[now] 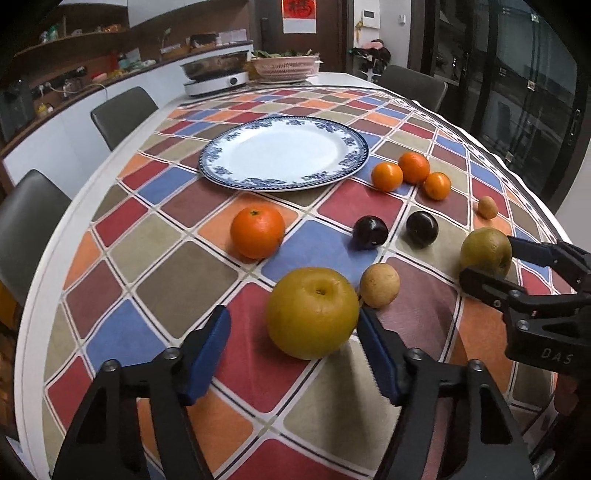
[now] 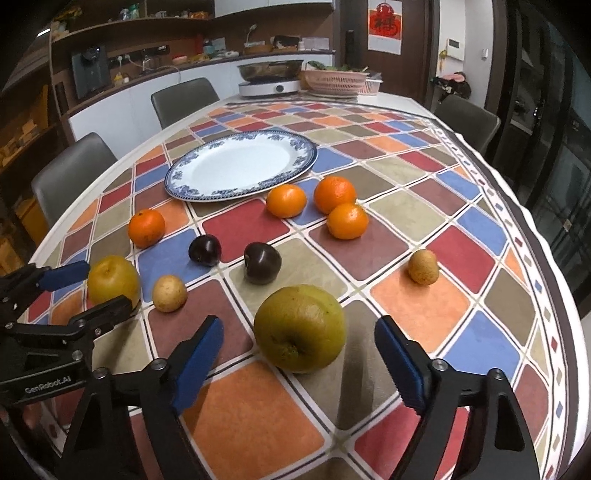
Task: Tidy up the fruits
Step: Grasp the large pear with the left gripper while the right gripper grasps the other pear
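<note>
While straddling the yellow pear (image 1: 312, 312), left gripper (image 1: 291, 317) not clamped: right pad at or just beside the skin, left pad clear of it. Right gripper (image 2: 298, 325) likewise released around the greenish-brown pear (image 2: 300, 328), a gap on both sides. Both pears resting on the checked tablecloth (image 1: 166, 258), near edge.

Containers:
- Blue-rimmed plate (image 1: 221, 162): white centre bare, all fruit outside it.
- Pink woven basket (image 1: 284, 68), far end of table: leafy greens inside.
- Steel pan (image 1: 214, 64) on white cooker (image 1: 216, 85): contents not discernible.

Fruit on cloth between plate and grippers: one orange (image 1: 258, 232); three mandarins (image 1: 386, 177) clustered just beside plate rim; two dark plums (image 1: 370, 233) apart from each other; small tan fruit (image 1: 379, 285) just beside the yellow pear; a second tan fruit (image 1: 487, 206) well apart, towards the right edge.

Writing: "GenRobot.AI" (image 2: 48, 386) on left gripper body; "DAS" (image 1: 556, 356) on right gripper body. Red wall hanging (image 2: 384, 22): character, not legible.
</note>
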`<state>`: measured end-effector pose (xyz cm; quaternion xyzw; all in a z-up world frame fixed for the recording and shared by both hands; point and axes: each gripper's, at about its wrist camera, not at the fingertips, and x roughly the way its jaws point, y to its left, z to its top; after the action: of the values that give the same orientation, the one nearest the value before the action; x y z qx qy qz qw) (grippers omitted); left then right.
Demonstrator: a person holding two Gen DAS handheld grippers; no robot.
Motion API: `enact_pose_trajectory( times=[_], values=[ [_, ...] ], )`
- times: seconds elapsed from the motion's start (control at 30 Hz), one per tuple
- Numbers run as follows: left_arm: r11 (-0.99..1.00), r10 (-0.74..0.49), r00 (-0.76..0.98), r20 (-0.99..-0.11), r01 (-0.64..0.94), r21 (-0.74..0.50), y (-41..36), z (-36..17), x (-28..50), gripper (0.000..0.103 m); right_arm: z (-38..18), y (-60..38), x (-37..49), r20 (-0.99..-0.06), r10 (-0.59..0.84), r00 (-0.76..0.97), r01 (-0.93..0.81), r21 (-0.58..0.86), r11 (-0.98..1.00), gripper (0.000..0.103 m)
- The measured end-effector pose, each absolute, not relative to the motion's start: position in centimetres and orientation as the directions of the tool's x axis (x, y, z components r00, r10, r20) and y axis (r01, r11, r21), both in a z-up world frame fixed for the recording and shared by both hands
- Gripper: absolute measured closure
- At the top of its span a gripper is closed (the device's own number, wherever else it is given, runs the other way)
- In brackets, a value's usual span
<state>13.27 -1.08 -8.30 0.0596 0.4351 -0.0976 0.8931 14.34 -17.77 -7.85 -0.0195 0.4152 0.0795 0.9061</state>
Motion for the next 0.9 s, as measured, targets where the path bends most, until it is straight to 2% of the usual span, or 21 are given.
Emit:
enact_pose_trajectory(
  times=[0.27,0.43,0.9],
  values=[
    [0.967,-0.144,0.584,-0.798,0.255,0.011,-1.8,-8.7,13.8,0.054,-8.6,-18.0,15.0,-0.776,0.153,0.611,-0.167,0.062,0.984,0.04],
    [0.967,-0.146,0.582,-0.8,0.255,0.009,-1.8,-8.8,13.8,0.055,-8.8,-18.1,15.3,-0.783,0.158,0.602,-0.168,0.07,0.983,0.051],
    [0.971,-0.149,0.595,-0.79,0.241,-0.001,-1.4,-7.8,13.7,0.055,-7.5,-17.6,15.0,-0.764,0.163,0.624,-0.195,0.05,0.98,0.052]
  ],
)
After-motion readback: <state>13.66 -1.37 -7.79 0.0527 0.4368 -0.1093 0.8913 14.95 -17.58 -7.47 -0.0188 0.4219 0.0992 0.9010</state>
